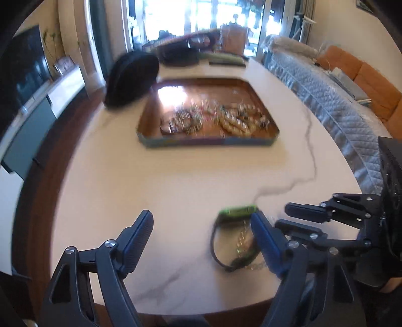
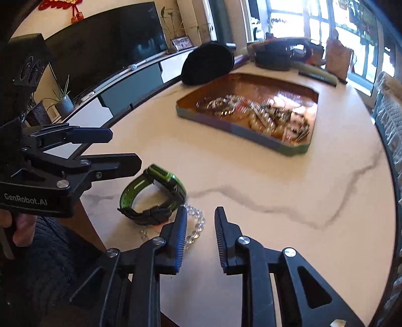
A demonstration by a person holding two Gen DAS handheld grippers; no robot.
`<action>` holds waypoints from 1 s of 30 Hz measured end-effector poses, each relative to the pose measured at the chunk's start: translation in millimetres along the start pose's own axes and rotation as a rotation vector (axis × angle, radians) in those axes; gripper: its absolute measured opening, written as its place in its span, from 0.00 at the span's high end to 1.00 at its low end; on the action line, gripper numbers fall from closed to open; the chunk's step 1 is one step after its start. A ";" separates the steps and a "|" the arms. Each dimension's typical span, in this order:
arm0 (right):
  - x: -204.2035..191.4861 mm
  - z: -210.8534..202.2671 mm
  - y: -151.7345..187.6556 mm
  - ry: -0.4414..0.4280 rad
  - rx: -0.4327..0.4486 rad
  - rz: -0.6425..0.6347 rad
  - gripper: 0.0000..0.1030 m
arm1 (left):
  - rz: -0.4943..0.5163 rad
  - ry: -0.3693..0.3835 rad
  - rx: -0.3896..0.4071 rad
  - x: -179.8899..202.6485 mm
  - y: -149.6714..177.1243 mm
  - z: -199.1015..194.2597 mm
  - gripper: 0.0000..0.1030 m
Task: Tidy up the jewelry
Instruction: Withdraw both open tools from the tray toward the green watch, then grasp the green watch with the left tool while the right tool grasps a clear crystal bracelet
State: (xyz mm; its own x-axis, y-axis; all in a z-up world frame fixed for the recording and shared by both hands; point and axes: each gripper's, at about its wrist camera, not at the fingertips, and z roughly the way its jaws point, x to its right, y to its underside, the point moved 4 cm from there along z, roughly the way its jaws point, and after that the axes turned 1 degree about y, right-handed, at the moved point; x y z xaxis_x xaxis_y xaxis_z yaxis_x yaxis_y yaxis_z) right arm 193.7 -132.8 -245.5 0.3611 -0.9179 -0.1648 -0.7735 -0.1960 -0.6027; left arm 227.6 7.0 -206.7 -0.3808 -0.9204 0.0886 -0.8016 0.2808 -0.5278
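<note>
Round white marble table (image 2: 289,176) with grey veins, dark television (image 2: 105,47) on a low white and grey cabinet (image 2: 130,88) at left, bright sunlit windows (image 1: 201,17) far, quilted grey sofa (image 1: 326,100) right, orange cushions (image 1: 364,80) beyond

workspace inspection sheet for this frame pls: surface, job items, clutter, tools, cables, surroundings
Surface: white marble-look table, grey veining.
Job's things: green-black watch and clear bead bracelet lying on the table near its front edge; tray farther back holds heaped jewelry, blurred.
Clutter: black pouch beside the tray; bags and boxes at the far end.
Grippers: left tool open, empty; right tool narrowly open, nothing between pads.
Cables: nothing seen.
Surroundings: TV on a low cabinet, bright windows, covered sofa.
</note>
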 end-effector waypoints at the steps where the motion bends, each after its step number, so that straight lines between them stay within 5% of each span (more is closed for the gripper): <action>1: -0.9 4.1 2.6 -0.003 -0.015 -0.008 0.79 | -0.018 0.034 -0.022 -0.8 1.0 4.3 0.25; 3: -5.2 8.1 6.5 0.002 -0.032 -0.027 0.79 | -0.047 0.074 -0.068 -1.8 7.1 13.0 0.32; 7: -11.8 10.9 10.7 0.014 -0.040 -0.067 0.83 | -0.003 0.080 -0.138 5.9 18.1 27.9 0.79; 10: -10.4 11.9 10.0 0.055 -0.034 -0.086 0.93 | 0.022 0.089 -0.172 10.6 22.2 36.9 0.91; 19: -0.6 11.2 1.8 0.115 -0.008 -0.064 0.93 | -0.018 0.017 -0.103 -6.6 7.7 31.8 0.96; 23: 13.0 6.1 -1.4 0.165 0.011 -0.053 0.93 | -0.043 0.016 -0.133 -17.7 6.6 39.5 0.95; 30: 32.6 -4.2 -7.8 0.199 0.035 -0.014 0.93 | 0.029 -0.048 -0.114 -9.4 -0.1 44.0 0.95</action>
State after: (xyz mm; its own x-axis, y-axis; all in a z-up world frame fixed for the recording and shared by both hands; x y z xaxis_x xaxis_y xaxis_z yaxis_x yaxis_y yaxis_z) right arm 209.3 -162.7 -243.0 0.2591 -0.9659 -0.0003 -0.7494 -0.2008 -0.6310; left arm 251.6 3.6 -244.7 -0.3840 -0.9228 0.0323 -0.8390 0.3341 -0.4294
